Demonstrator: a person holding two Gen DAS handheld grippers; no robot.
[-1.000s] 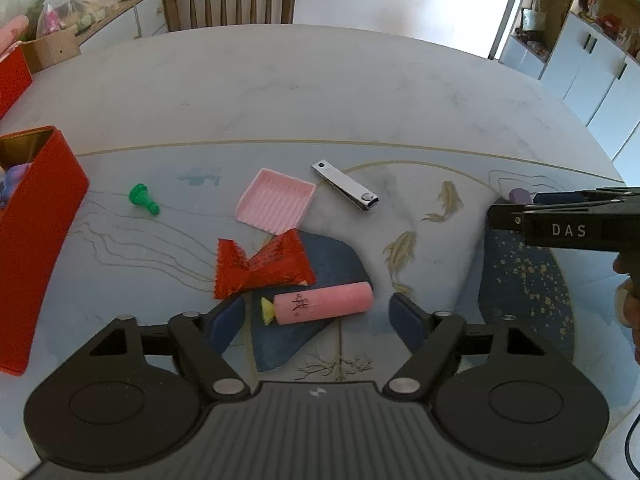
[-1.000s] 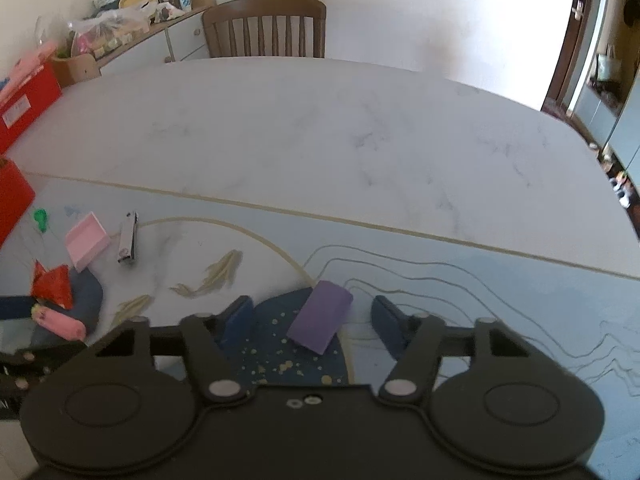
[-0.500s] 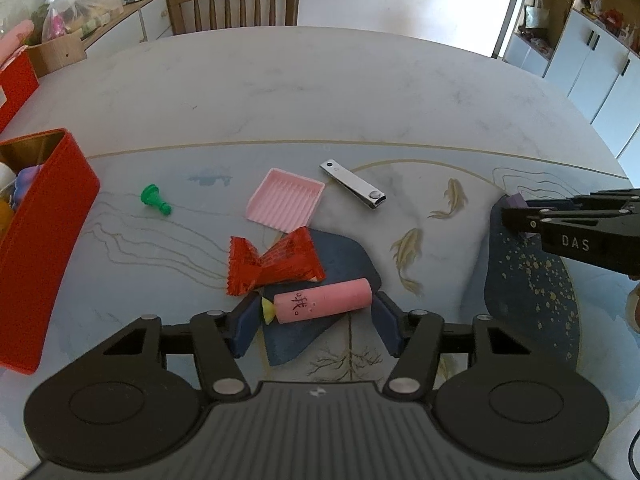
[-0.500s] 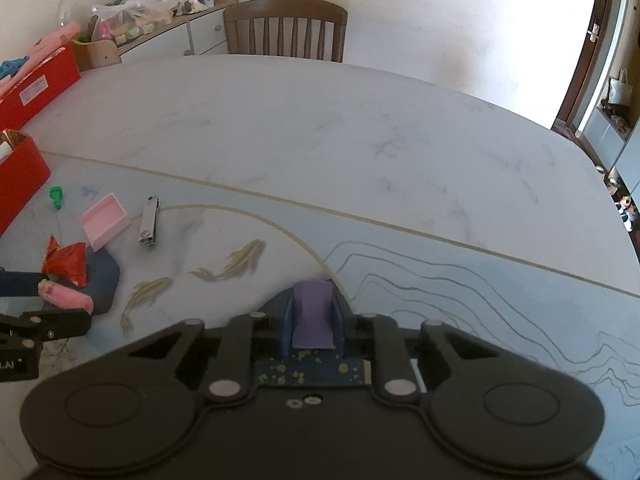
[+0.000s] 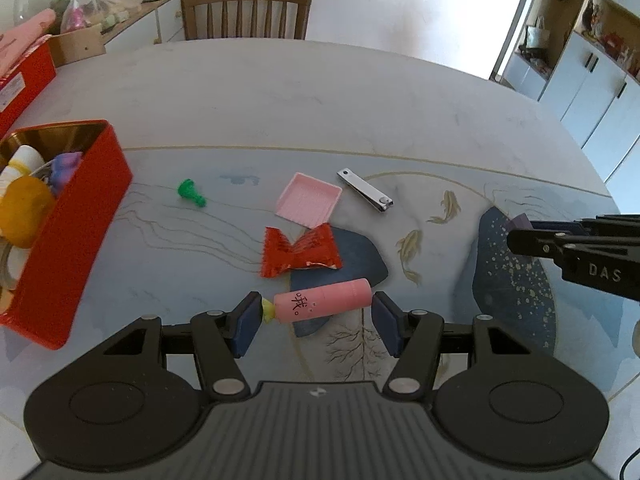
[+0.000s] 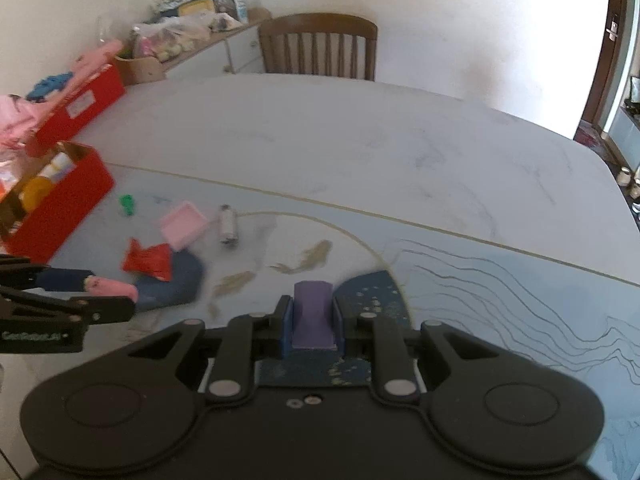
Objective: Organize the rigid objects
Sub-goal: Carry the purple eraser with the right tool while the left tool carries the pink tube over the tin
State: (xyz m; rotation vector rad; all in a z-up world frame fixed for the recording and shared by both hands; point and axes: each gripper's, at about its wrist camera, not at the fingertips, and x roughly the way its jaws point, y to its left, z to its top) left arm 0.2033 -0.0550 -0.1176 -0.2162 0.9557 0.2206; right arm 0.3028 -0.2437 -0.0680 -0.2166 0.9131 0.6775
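Now, key relation: the red box (image 5: 86, 216) lies to the left of both claws, and the left claw (image 5: 316, 322) is the nearer one; the right claw (image 6: 310, 322) would, by my reading, have to travel across the loose things to reach it.
Left claw: about half open, its pads pressing the two ends of the pink tube (image 5: 324, 300), so the grip runs lengthwise.
Tube axis: crosswise to the claw, yellow tip toward the left pad, just beyond the red wrapper (image 5: 300, 252).
Right claw: closed narrow on the purple block (image 6: 312, 316), which stands between the blue pads with its long side pointing forward.
Box: open-topped, already holding a yellow thing and some pale ones; its long wall slants away toward the far left.
Still loose: green piece (image 5: 191, 193) nearest the box, pink tray (image 5: 308, 200) and nail clipper (image 5: 365, 196) side by side, well apart from the right claw.
Table (image 5: 320, 96): pale marble look, with a printed mat of fish, dark blue patches and fine lines under the things.
Room: wooden chair (image 5: 246, 12) at the far edge, cluttered sideboard to the left, white cabinets at right.
Likely step: carry both held pieces to the box.
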